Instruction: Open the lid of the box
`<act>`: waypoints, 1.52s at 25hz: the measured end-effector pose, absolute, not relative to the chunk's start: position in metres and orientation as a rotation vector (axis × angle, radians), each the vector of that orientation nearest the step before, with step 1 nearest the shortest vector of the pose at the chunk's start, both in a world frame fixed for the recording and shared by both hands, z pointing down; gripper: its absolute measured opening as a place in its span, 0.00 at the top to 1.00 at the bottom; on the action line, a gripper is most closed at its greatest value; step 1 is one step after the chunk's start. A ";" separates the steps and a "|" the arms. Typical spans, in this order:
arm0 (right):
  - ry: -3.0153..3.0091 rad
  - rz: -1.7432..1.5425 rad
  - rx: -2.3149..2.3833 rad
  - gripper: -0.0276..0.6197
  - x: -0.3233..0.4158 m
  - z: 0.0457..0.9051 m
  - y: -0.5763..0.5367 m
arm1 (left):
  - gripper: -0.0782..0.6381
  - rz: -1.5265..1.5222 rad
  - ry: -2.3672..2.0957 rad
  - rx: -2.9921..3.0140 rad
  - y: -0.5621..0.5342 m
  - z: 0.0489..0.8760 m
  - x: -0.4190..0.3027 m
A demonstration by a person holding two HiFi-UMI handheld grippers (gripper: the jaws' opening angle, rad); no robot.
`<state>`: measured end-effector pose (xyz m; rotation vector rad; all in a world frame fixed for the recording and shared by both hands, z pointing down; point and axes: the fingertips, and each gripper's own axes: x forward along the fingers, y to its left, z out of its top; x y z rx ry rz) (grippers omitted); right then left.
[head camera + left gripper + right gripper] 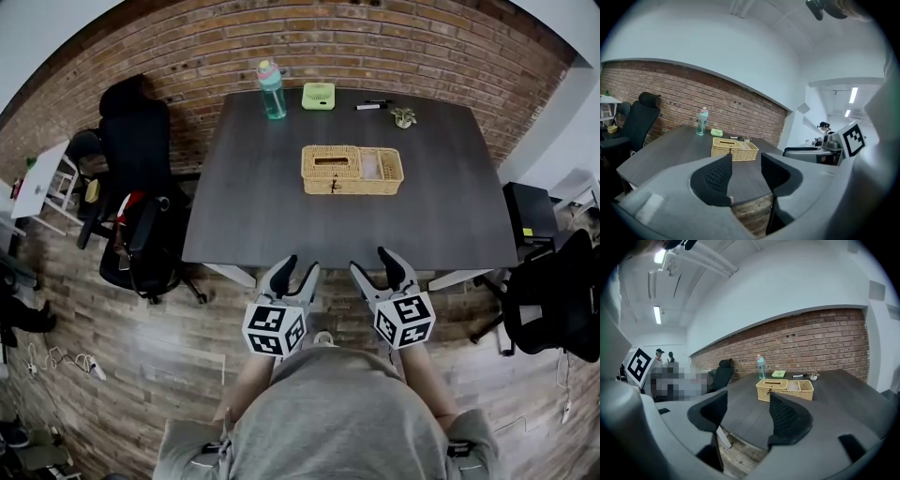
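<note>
A woven wicker box (352,170) sits near the middle of the dark table (244,216); its left half carries a lid with a slot, its right half is open-topped. The same box (734,149) (785,389) shows far ahead in both gripper views. My left gripper (297,263) hangs at the table's near edge, jaws apart, nothing between them. My right gripper (369,260) is beside it, also open and empty. Both are well short of the box. In their own views the left gripper (746,164) and right gripper (749,404) frame bare tabletop.
At the table's far edge stand a teal bottle (272,90), a green case (319,96), a marker (368,106) and a small plant pot (404,117). Black office chairs (141,206) stand left of the table, another chair (553,300) to the right. A brick wall (394,47) lies behind.
</note>
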<state>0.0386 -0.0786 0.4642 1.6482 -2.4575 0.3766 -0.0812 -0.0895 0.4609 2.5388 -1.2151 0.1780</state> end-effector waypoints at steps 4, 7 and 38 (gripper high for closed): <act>-2.440 0.364 1.657 0.53 0.042 0.467 -0.099 | 0.63 0.190 -1.204 2.538 -0.107 0.465 -0.078; -2.428 0.362 1.655 0.53 0.046 0.469 -0.112 | 0.63 0.191 -1.195 2.532 -0.117 0.467 -0.076; -2.268 0.244 1.464 0.53 0.092 0.553 -0.307 | 0.63 0.185 -1.356 2.374 -0.242 0.496 -0.071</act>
